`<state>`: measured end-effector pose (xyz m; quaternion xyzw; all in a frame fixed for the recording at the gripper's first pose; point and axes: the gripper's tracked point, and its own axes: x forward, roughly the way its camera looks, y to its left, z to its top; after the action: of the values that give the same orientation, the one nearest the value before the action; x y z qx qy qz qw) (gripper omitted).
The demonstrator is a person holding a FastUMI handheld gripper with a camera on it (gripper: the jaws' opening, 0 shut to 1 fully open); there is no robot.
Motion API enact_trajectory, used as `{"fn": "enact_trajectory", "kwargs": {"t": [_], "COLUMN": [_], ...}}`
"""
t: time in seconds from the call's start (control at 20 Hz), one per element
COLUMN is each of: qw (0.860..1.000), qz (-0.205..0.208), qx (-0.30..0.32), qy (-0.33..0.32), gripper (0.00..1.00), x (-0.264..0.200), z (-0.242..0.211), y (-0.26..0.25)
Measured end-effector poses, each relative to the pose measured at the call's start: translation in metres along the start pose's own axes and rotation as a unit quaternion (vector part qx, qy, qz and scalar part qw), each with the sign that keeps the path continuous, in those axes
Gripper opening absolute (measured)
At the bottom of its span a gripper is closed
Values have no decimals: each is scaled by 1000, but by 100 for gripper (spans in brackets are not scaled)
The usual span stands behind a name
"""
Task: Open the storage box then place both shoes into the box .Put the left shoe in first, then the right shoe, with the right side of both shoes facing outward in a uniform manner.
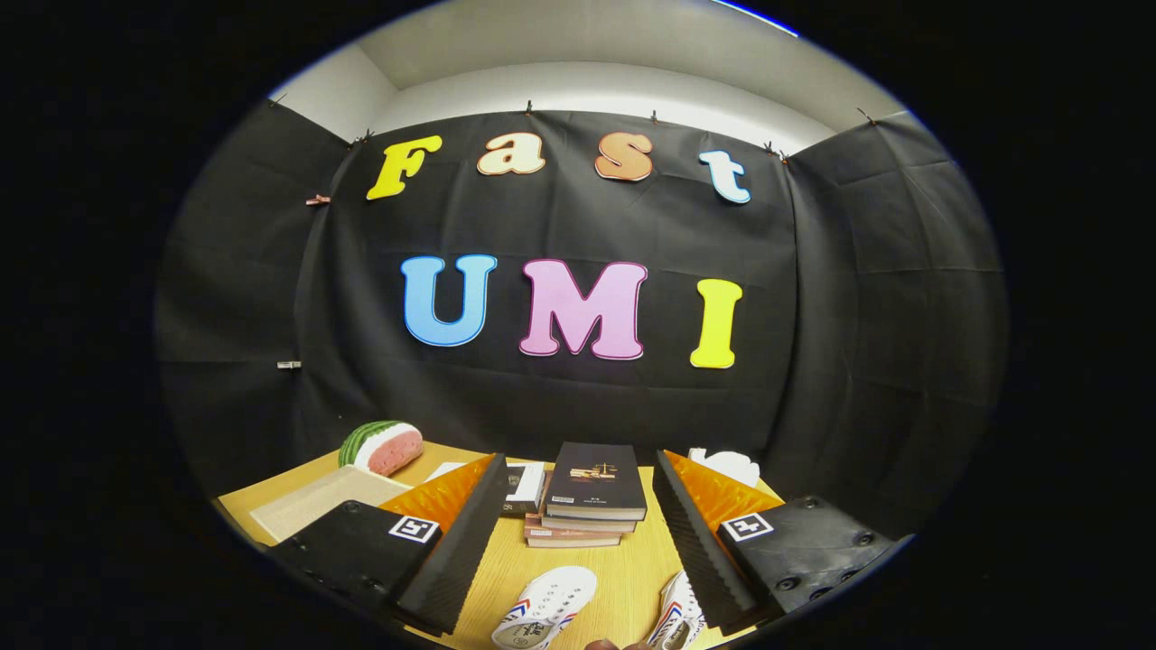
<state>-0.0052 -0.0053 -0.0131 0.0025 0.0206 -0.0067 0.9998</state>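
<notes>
The gripper (pixel 573 551) is held above the wooden worktop (pixel 623 578) with its two fingers spread wide apart, and nothing is between them. Two white shoes lie on the worktop close below the fingers: one shoe (pixel 546 607) lies in the gap nearer the left finger, and the other shoe (pixel 679 618) lies just beside the right finger and is partly hidden by it. Beyond the fingers stands a stack of books (pixel 587 506). Further left lies a watermelon slice (pixel 383 447).
</notes>
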Motion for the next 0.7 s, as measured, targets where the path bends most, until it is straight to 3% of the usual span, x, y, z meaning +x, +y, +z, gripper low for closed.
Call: {"fn": "enact_trajectory", "kwargs": {"t": [0.7], "qw": [998], "qz": [17], "qx": [-2], "qy": [54], "gripper": [97], "x": [17], "z": [-29], "y": [17]}}
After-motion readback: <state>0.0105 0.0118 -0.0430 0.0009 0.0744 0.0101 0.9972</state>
